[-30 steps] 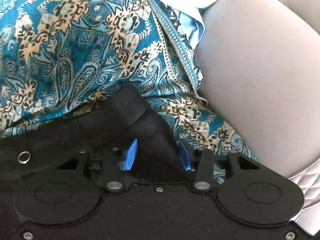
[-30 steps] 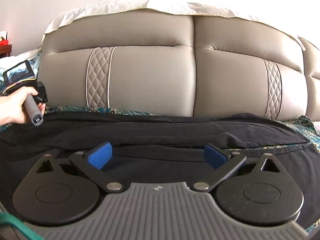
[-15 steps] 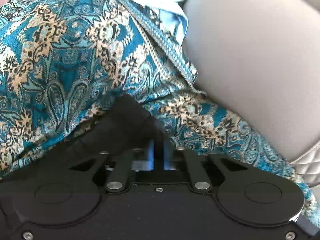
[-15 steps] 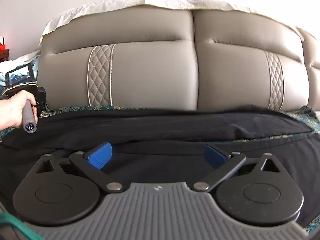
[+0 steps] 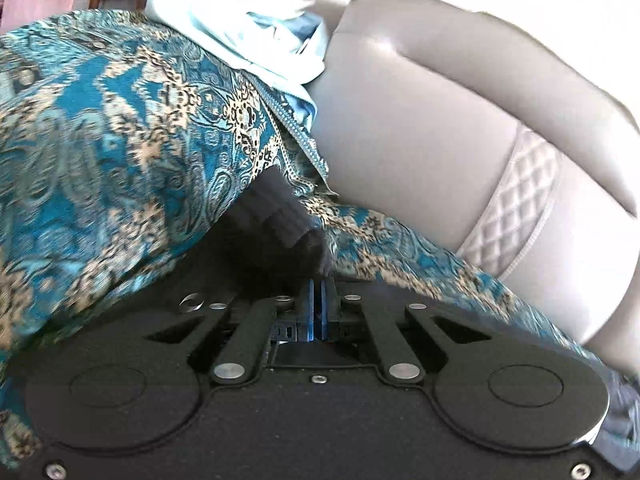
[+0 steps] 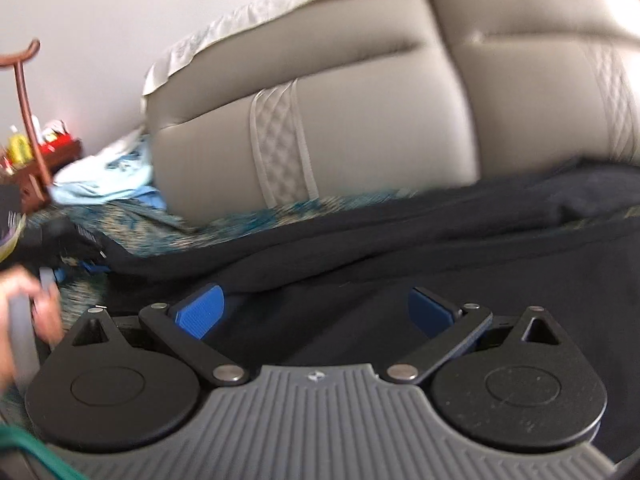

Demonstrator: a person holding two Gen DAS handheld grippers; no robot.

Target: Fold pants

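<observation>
Black pants lie spread lengthwise across the bed, on a teal paisley bedspread, running along the foot of the grey padded headboard. One long fold or leg edge sits toward the headboard; darker cloth fills the near field under my right gripper.

In the left wrist view, the ribbed waistband end of the pants rises out of the left gripper. Its blue pads are pressed together with black cloth between them: jaws clamped on the pants. The frame is blurred, so I can't tell how deep the bite goes.

Right gripper: jaws wide apart, hovering low over the black cloth, nothing held. My left hand on its handle shows at the left edge of that view, smeared.

Light blue bedding is bunched at the headboard corner; wooden furniture beyond, details unreadable.

Judgement: early in the fold. One end is secured; the other is not yet taken. Next move likely calls for the right jaws to drop onto the cloth edge and close on it, all layers together, so both ends can be lifted and carried over evenly. Risk: pinching bedspread along with the pants.
</observation>
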